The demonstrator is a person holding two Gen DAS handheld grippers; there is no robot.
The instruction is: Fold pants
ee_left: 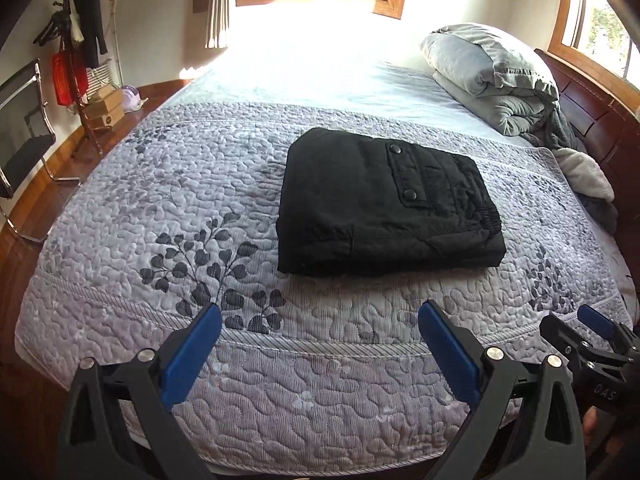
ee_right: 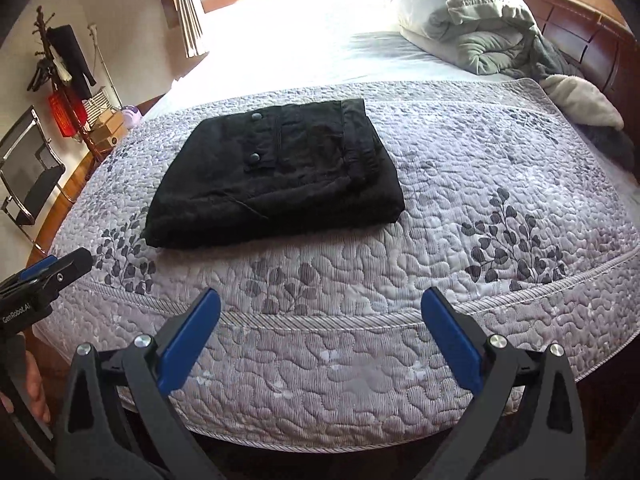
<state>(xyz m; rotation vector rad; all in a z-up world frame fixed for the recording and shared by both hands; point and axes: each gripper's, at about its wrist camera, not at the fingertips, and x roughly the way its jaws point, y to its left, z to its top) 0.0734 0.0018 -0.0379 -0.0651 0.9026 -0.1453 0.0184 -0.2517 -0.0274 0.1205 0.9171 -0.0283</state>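
Black pants [ee_left: 380, 208] lie folded into a compact rectangle on the quilted grey bedspread [ee_left: 160, 184], a snap pocket on top. They also show in the right wrist view [ee_right: 276, 176]. My left gripper [ee_left: 320, 320] is open and empty, held back over the bed's near edge, well short of the pants. My right gripper [ee_right: 320, 306] is open and empty too, at the same distance. The right gripper shows at the left wrist view's right edge [ee_left: 592, 340]; the left gripper shows at the right wrist view's left edge [ee_right: 48, 276].
A folded grey duvet and pillow [ee_left: 492, 76] lie at the head of the bed by the wooden headboard [ee_left: 592, 120]. A chair [ee_left: 24, 148], a coat stand [ee_left: 76, 68] and boxes [ee_left: 106, 110] stand on the floor to the left.
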